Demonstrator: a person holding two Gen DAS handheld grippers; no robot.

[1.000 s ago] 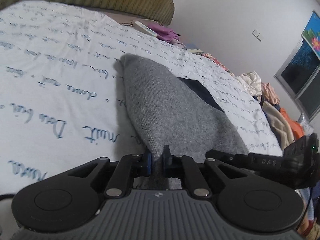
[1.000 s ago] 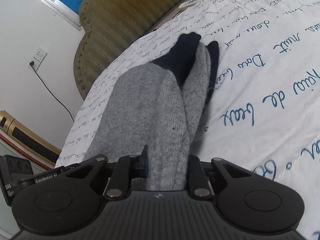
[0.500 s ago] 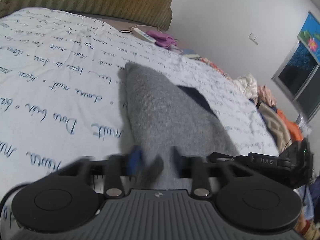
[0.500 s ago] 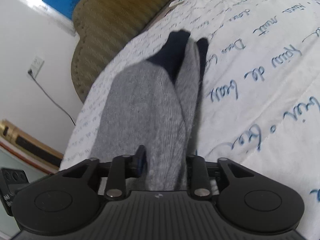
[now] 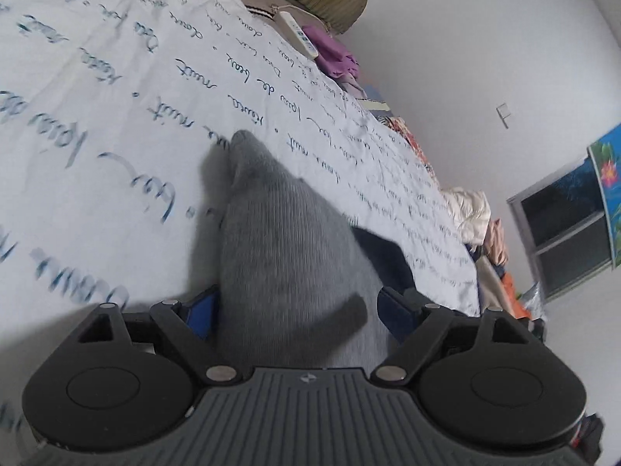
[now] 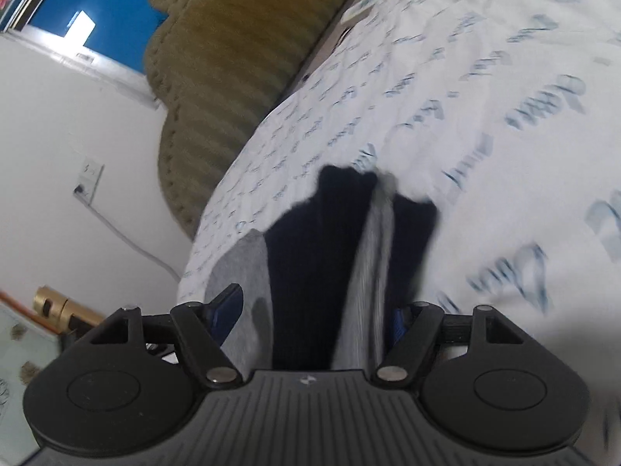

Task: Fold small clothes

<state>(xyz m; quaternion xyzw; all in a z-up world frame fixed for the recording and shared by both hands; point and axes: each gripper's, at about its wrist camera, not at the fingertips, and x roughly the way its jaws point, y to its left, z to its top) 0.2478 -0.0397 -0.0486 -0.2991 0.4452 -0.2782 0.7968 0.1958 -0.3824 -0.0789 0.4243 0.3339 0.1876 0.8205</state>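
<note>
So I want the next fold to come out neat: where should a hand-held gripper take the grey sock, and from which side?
Probably the near grey end of the grey sock, coming in low over the bed sheet from the near side. It lies flat, pointing away, with its navy end farthest off. Both the left hand-held gripper and the right hand-held gripper have just opened, straddling it.

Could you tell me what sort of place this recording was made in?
Most likely a bedroom: the grey sock lies on a bed sheet printed with handwriting, beside a padded headboard, with clothes piled along the far edge.

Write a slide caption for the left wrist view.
Left gripper, jaws just opened, releases the grey sock onto the script-printed bedsheet.
</note>
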